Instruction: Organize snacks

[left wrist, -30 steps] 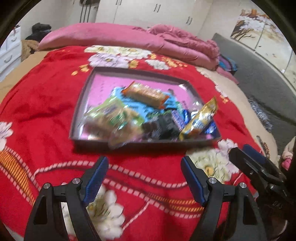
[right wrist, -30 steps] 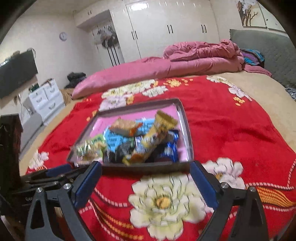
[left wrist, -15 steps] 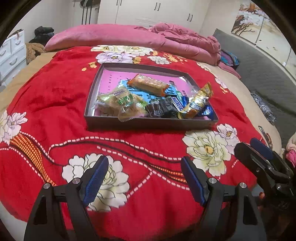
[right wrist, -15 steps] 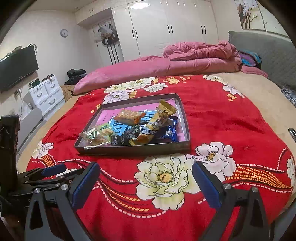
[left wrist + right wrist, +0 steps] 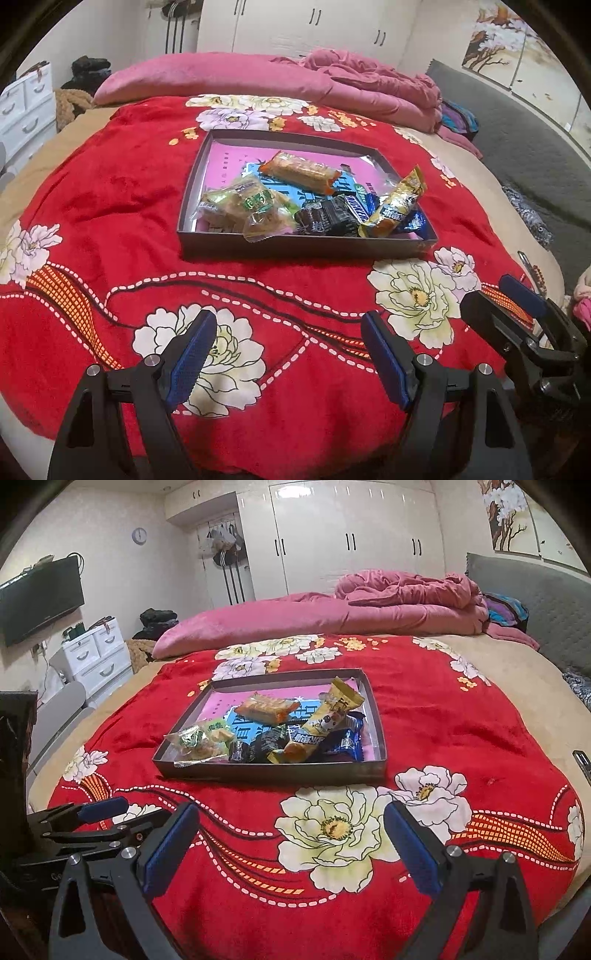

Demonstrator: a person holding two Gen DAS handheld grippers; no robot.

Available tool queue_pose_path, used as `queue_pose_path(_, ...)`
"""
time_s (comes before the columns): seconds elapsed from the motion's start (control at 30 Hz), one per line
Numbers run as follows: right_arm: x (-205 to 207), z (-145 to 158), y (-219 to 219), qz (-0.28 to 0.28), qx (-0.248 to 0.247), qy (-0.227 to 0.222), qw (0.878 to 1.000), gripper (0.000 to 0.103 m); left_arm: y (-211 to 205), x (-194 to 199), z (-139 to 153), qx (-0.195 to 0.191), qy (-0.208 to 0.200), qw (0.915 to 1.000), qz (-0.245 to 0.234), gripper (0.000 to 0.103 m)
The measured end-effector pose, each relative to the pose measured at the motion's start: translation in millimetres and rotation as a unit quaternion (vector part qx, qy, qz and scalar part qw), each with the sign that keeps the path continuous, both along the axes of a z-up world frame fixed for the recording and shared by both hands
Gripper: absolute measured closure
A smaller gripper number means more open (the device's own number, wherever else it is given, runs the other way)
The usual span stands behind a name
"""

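A shallow dark box tray (image 5: 295,249) (image 5: 273,771) with a pink floor sits on the red flowered blanket and holds several wrapped snacks. Among them are an orange cracker pack (image 5: 299,171) (image 5: 266,709), green-label clear packs (image 5: 247,206) (image 5: 197,740), dark chocolate bars (image 5: 325,218) (image 5: 258,747) and a yellow bar (image 5: 397,206) (image 5: 325,716) leaning on the right side. My left gripper (image 5: 288,354) is open and empty, well short of the tray. My right gripper (image 5: 291,849) is open and empty, also short of it, and shows in the left wrist view (image 5: 513,306).
The red blanket (image 5: 110,206) covers a round bed with a pink quilt (image 5: 332,613) at the far side. A white drawer unit (image 5: 94,653), a wall TV (image 5: 40,598) and white wardrobes (image 5: 351,539) stand behind. A grey padded headboard (image 5: 546,602) is at right.
Both grippers have drawn back from the tray toward the near edge of the bed, so the tray looks smaller and farther away. Both stay open and empty.
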State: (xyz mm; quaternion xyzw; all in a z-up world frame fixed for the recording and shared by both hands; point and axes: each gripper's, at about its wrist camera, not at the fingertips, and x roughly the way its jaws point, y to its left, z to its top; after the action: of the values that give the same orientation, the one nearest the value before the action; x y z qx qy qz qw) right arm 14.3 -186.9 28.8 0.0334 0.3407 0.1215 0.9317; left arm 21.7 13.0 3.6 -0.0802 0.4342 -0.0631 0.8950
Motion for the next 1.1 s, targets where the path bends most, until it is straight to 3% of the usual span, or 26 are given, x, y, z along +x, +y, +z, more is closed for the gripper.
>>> queue_pose_path(1.1,4.7,-9.0,-1.3,-0.002,0.003,0.02,1.0,0.002,-5.3,-3.1,5.7,0.013,-0.013,0.9998,-0.01,0.022)
